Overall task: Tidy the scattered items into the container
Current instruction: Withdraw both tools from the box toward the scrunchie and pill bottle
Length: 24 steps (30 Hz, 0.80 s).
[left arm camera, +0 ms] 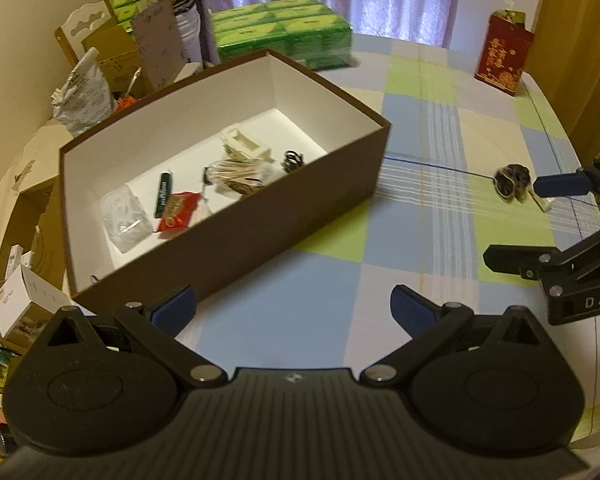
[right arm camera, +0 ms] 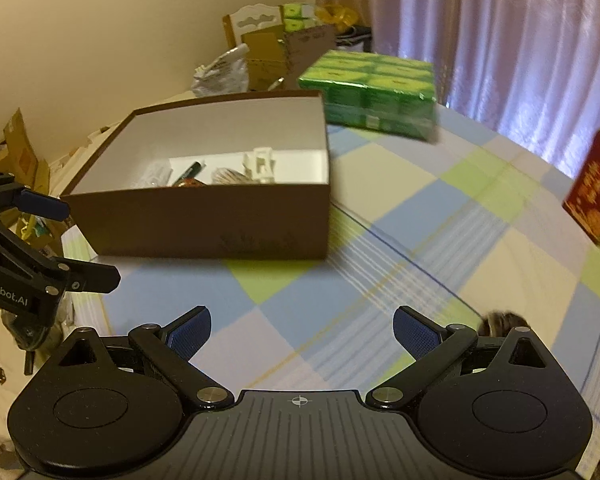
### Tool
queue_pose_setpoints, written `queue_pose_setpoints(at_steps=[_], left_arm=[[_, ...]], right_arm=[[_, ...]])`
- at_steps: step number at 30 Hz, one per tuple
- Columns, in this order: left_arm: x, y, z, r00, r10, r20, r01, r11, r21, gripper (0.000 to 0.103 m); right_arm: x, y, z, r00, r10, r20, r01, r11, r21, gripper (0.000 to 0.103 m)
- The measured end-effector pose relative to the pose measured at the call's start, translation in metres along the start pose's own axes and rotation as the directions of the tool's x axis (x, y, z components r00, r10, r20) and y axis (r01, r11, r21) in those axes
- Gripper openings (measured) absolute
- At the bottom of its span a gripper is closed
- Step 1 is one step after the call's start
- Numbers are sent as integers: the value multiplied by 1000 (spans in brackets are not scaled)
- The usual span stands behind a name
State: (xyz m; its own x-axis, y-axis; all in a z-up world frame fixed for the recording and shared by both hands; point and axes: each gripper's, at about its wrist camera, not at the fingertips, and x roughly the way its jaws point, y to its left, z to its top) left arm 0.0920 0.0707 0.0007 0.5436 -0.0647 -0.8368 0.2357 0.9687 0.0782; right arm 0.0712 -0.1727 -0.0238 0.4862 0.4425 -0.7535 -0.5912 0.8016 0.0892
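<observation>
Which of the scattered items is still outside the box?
Only the dark fuzzy bundle on the checked tablecloth, beside the right hand-held gripper. Everything else small lies inside the brown box.

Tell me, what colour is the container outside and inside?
The container is dark brown outside and white inside; the left wrist view shows it best.

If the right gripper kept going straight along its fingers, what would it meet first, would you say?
Probably the near wall of the brown box; the right gripper is open and empty, with only checked tablecloth before it. Depth is uncertain.
</observation>
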Motion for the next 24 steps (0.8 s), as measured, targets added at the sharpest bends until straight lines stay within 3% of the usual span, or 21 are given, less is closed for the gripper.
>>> queue_pose_setpoints(at_steps=[14,24], left_arm=[[15,-39,-5,997,-69,-19,69,997,39,102],[37,-83,1,986,-166,-34,169,974,148,102]], right_arm=[[-23,-39,-43,996,-86,-22,88,986,140,102],[-38,-84,-85,971,-224,-80,238,918,318,102]])
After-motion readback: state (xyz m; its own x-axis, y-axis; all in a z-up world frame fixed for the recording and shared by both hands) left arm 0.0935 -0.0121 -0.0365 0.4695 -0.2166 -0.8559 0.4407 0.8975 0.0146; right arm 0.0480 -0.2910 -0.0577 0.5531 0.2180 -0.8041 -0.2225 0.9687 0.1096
